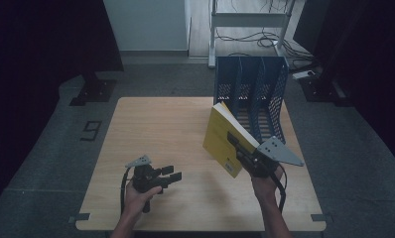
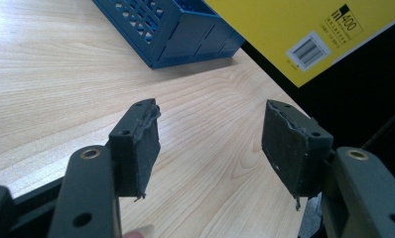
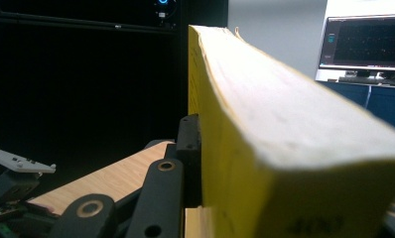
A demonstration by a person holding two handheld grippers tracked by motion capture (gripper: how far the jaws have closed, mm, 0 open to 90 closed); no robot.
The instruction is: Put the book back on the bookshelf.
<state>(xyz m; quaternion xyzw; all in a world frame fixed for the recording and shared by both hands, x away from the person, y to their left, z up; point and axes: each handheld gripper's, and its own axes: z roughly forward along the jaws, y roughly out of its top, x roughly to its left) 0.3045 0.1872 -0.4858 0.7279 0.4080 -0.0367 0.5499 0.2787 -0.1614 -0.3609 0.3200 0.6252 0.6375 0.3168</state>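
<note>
A thick yellow paperback book (image 1: 224,140) is clamped between the jaws of the right hand-held gripper (image 1: 243,151), raised off the light wooden worktop (image 1: 156,124) and tilted, its long axis running up and away from that gripper toward the blue perforated plastic file rack (image 1: 251,94). The rack stands just beyond and slightly to the right of the held book, its slots open toward the near side. The coming move is judged to turn on lining the book's upper edge with one slot; the dividers leave little side room. The left hand-held gripper (image 1: 166,175) is held low over the worktop, well apart to the left, its jaws spread with nothing between them. Bare worktop lies between the two.
</note>
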